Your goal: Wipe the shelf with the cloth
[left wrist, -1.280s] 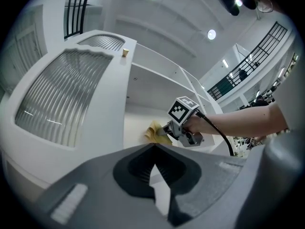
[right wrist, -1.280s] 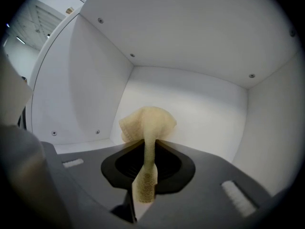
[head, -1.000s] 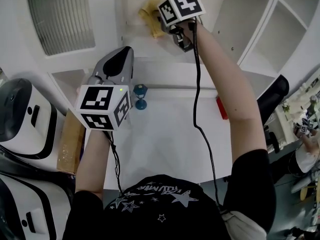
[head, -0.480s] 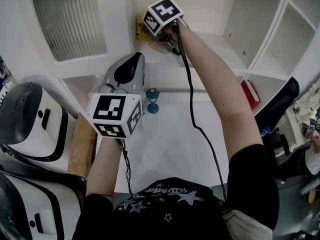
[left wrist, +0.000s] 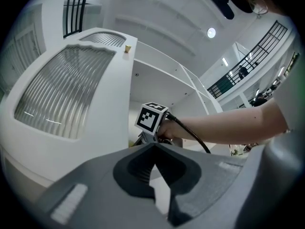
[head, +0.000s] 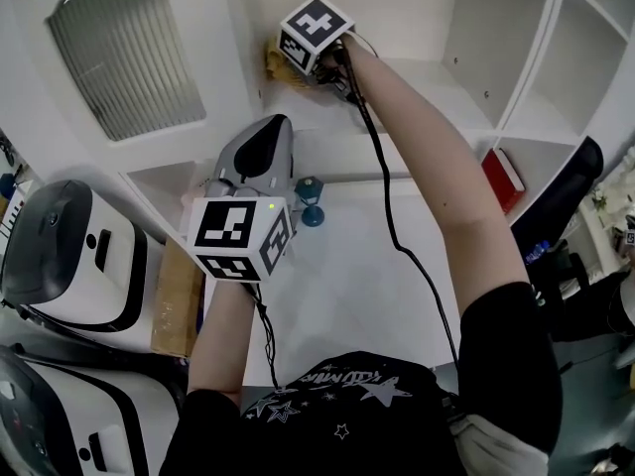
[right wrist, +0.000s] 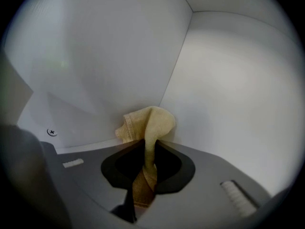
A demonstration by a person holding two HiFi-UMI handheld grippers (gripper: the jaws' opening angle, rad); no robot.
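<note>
The yellow cloth (head: 273, 62) is bunched against the back left corner of a white shelf compartment (head: 427, 82). My right gripper (head: 294, 67) is shut on it, reaching deep into that compartment. In the right gripper view the cloth (right wrist: 148, 120) rises from between the jaws of the right gripper (right wrist: 145, 151) and presses into the corner where two white walls (right wrist: 228, 89) meet. My left gripper (head: 264, 137) hangs lower, in front of the shelf's edge, shut with nothing in it. The left gripper view looks past the left gripper (left wrist: 153, 151) to the right gripper's marker cube (left wrist: 152, 119).
A small blue stand (head: 311, 200) sits on the white table (head: 337, 286) right of my left gripper. A red object (head: 503, 178) lies in a lower right compartment. White and black machines (head: 60, 251) and a cardboard box (head: 177, 300) stand at the left. A ribbed panel (head: 124, 53) fills the upper left.
My right gripper has slid the cloth leftwards along the shelf into the compartment's left corner. The left gripper has stayed about where it was, still shut.
</note>
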